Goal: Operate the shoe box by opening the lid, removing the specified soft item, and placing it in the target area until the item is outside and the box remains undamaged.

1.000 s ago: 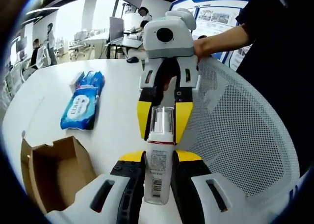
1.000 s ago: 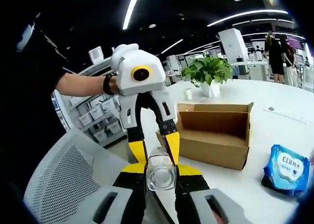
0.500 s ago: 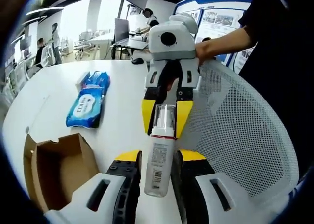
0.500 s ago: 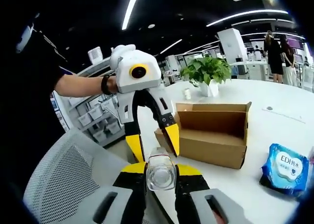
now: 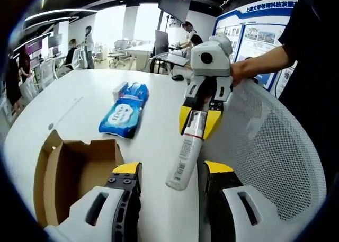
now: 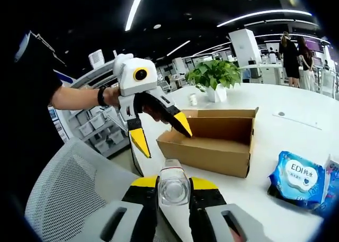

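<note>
Right tongs [image 6: 174, 185] clamp the bottle [image 5: 186, 152] by its cap. Left tongs [image 5: 169, 178] spread wide, holding nothing. Open box [image 6: 214, 141] on table [image 5: 85, 101], wipes pack [image 6: 297, 178] at its 4 o'clock.

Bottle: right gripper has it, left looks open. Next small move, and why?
Probably carry the bottle with the right gripper out over bare table, away from the open cardboard box, and lower it. Its jaws clamp the cap end, the left gripper stands open and apart, and the bottle hangs in the air.
</note>
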The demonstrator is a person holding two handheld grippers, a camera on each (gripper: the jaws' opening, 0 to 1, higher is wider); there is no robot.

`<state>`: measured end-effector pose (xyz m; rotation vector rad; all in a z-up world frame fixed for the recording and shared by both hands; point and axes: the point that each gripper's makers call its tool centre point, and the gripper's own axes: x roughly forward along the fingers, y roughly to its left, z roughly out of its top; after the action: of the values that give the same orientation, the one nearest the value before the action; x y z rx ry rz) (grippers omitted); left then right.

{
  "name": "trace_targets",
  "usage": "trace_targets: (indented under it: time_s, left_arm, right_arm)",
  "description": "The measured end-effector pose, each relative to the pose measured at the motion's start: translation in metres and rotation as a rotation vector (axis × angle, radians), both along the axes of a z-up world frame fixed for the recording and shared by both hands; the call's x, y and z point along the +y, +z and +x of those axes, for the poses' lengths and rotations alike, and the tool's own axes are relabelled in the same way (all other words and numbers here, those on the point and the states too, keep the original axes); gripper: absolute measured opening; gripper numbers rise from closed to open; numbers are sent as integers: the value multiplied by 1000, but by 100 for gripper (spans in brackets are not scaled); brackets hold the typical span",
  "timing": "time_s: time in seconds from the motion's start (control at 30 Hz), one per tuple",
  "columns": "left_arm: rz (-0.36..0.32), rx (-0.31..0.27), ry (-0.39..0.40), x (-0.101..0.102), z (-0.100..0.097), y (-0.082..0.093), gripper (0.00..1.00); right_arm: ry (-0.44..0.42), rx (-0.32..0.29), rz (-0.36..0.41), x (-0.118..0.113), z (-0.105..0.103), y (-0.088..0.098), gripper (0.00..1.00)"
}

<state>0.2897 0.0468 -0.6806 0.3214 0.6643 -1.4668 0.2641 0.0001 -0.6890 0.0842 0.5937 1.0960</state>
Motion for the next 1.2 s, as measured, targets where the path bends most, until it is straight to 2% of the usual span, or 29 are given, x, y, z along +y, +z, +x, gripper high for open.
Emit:
trace_targets:
  time_s: [0.17,0.33,0.77,0.93,1.2]
  left_arm:
    - [-25,-5,110,5,15,0,49]
    - [-27,-6,186,9,24,-4,49]
    - [-10,0,352,24,34,-19,51]
    - [-21,16,406,24,35,-20,52]
    - [-24,24,449,20,32,-23,51]
  right_arm:
    - [-16,-3,-16,-12,3,-1,17]
    - [-27,-4,-34,-25,5,-3,17]
    - [-64,0,-55,-55,9,-10,17]
    - [-76,1,-59,-66,12,-12,17]
    - [-86,4,-70,-86,19,-15,17]
